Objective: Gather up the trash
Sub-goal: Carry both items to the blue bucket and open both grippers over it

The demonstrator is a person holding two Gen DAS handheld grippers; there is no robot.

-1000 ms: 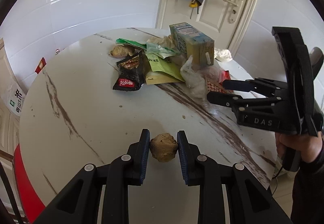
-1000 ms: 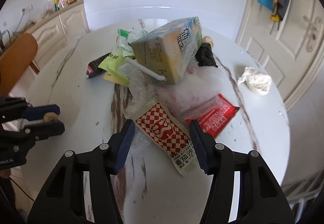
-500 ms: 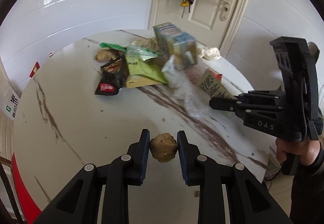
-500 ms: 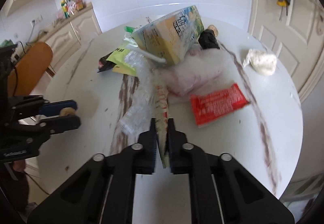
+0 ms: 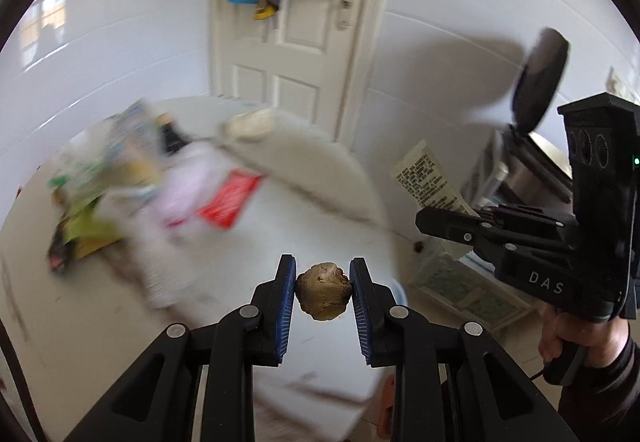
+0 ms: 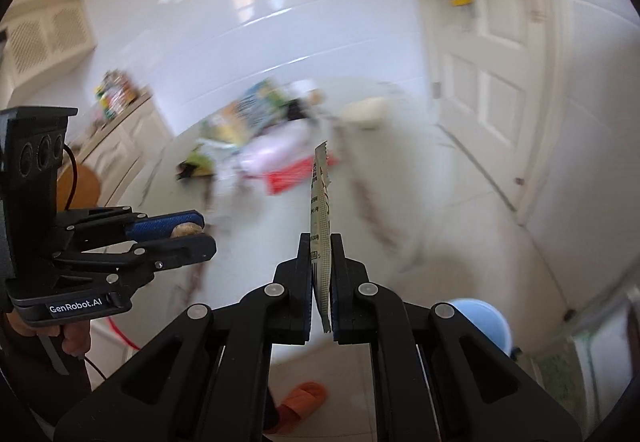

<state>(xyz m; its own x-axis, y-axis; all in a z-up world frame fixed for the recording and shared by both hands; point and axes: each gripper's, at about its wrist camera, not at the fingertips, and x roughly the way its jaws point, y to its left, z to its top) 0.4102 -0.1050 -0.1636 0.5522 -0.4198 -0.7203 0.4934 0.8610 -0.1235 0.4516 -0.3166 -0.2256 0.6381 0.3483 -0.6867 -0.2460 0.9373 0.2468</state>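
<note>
Trash in hand: a lumpy brown crumpled wad (image 5: 323,296) sits pinched between the blue-padded fingers of the left gripper (image 5: 322,296); a flat printed paper sachet (image 6: 320,238) stands edge-up, clamped between the nearly closed fingers of the right gripper (image 6: 321,274)
Trash on the table: a blurred heap stays on the round white marble-look table (image 5: 280,242), with a red flat wrapper (image 5: 230,200), a pale pink plastic bag (image 5: 188,182), a yellow-green packet (image 5: 82,230) and a crumpled white tissue (image 5: 250,126) off toward the far edge
Where the grippers are: both are lifted clear of the tabletop and sit near the table's edge, the right one out over the floor; neither load touches the table
Step in hand: I judge this to be the carry, two pieces picked and on their way to a bin, with most of the pile not yet collected
Likely bin: a round light-blue container (image 6: 482,322) shows low by the floor in the right wrist view; too little of it is visible to be sure it is the bin
Next move calls for: bringing each gripper over the container's mouth and only then opening it, the thin sachet first since it may flutter sideways, the wad dropping straight
Watch for: the orange slipper (image 6: 298,404) on the floor, and the heavy blur, which hides exact positions
</note>
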